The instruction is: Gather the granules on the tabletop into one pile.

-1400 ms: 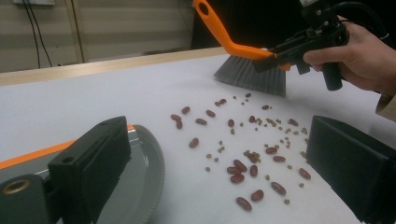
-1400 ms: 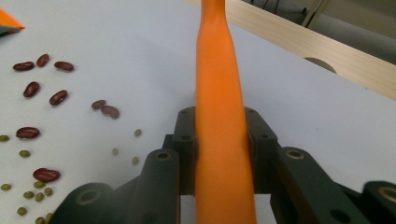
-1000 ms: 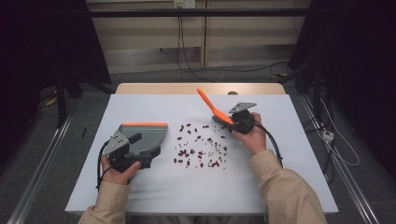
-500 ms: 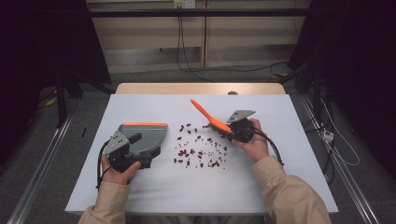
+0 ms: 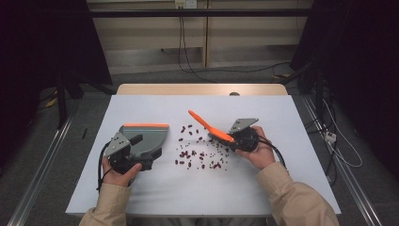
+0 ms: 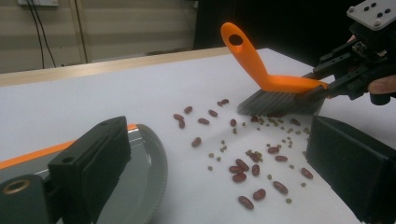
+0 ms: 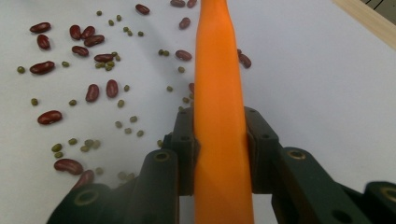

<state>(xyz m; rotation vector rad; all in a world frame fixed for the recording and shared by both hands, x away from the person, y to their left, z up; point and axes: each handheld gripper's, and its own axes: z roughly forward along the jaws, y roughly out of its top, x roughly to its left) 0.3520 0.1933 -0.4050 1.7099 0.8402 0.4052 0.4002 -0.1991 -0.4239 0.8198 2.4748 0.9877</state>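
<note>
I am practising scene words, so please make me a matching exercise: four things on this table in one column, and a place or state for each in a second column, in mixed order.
Things:
1. brush
2. dustpan
3. red beans
4. small green beans

Places or states:
A. scattered loose, the larger dark pieces on the table
B. clamped in the right gripper, bristles down at the beans
C. grey with an orange edge, at the left gripper
D. scattered loose, the tiny round pieces

Pairs: 1-B, 2-C, 3-A, 4-D
</note>
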